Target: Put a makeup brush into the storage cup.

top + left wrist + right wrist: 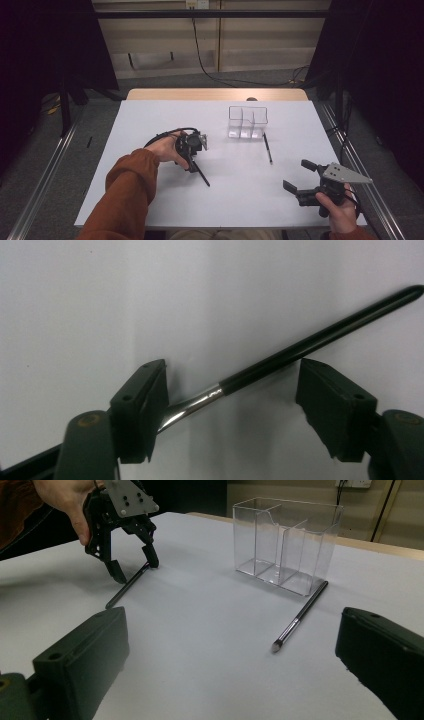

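Lying on the table [150, 200], the black brush [320, 337] sits between the left tool's [230, 405] open, unpressing jaws.

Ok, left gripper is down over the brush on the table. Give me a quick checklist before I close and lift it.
1. Brush between the jaws of the left gripper: ok, its handle crosses the gap.
2. Pads pressing on it: not ok, the far pad stands clear of the handle; whether the near one touches the metal ferrule, cannot tell.
3. Brush flat on the table: ok.
4. Clear organizer upright with open compartments: ok.
5. Second brush out of the way: ok, it lies beside the organizer, apart from the left gripper.
6. Right gripper clear of the work: ok, open and empty at the table's near right.
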Motion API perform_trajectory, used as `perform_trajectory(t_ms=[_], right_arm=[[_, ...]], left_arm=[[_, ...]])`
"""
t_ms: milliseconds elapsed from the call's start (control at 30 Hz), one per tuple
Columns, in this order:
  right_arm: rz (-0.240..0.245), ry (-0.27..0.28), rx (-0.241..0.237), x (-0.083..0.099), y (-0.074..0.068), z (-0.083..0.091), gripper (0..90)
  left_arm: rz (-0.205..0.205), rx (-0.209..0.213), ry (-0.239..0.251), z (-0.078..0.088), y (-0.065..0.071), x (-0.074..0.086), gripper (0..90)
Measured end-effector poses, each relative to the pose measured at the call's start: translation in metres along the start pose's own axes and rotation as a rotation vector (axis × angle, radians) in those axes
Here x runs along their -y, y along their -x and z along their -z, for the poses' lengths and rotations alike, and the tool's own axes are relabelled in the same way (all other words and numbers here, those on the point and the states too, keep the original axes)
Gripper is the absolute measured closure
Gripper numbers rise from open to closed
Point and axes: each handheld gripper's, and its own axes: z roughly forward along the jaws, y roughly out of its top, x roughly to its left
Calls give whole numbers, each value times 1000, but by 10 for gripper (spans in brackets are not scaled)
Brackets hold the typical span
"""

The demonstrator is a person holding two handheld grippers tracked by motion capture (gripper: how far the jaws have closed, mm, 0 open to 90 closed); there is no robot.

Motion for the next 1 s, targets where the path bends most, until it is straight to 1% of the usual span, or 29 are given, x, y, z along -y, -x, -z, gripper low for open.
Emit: perform_trajectory(t_ms=[33, 67, 133, 167, 200, 233, 267, 300, 367, 400, 467, 500, 533, 567, 600, 633, 700, 767, 800, 833, 867, 933, 967, 1000], right_arm=[[-1, 0, 0, 0, 0, 0, 4], [0, 0, 1, 0, 0, 0, 4], [2, 3, 2, 0, 0, 0, 4], [4, 2, 1, 0, -1, 0, 4], [2, 2, 1, 0, -1, 0, 4], [2, 2, 2, 0, -1, 0, 4], [2, 2, 2, 0, -1, 0, 3], [0, 1, 2, 0, -1, 0, 4], [0, 2, 2, 0, 0, 0, 3], [1, 1, 2, 0, 0, 0, 4], [0, 1, 2, 0, 0, 1, 4], [0, 0, 2, 0, 0, 1, 4], [2, -1, 4, 0, 0, 0, 4], [2, -2, 6, 0, 0, 0, 4], [2, 0, 6, 0, -1, 0, 4], [2, -1, 6, 0, -1, 0, 4], [1, 0, 8, 0, -1, 0, 4], [1, 0, 9, 0, -1, 0, 4], [1, -1, 9, 0, 0, 0, 4], [1, -1, 9, 0, 0, 0, 4], [1, -1, 10, 0, 0, 0, 4], [1, -2, 8, 0, 0, 0, 4], [1, -1, 9, 0, 0, 0, 4], [1, -2, 9, 0, 0, 0, 3]], left_arm=[[10, 5, -1, 0, 1, -1, 321], [11, -3, 3, 0, 2, -1, 343], [16, 4, -14, 2, 2, -2, 377], [20, 4, -13, 2, 3, -2, 406], [22, 13, -15, 2, 2, -2, 439], [26, 7, -16, 3, 3, -2, 468], [28, 14, -19, 4, 2, -2, 496], [26, 8, -26, 4, 2, -2, 519], [41, 7, -19, 4, 3, -2, 565], [48, 14, -17, 5, 3, -2, 596], [43, 3, -32, 5, 4, -3, 646], [46, -1, -35, 5, 5, -3, 663], [50, 7, -41, 5, 6, -4, 671], [56, -5, -38, 4, 7, -4, 681], [55, -4, -41, 4, 7, -5, 692], [58, 2, -51, 5, 7, -5, 701], [77, 9, -49, 5, 8, -5, 731], [79, 14, -54, 5, 8, -6, 775], [85, 32, -54, 5, 7, -6, 809], [94, 38, -54, 5, 7, -6, 838], [90, 37, -56, 5, 7, -6, 840], [101, 37, -54, 5, 7, -6, 840], [102, 24, -49, 5, 7, -5, 840], [120, 36, -43, 5, 7, -5, 841]])
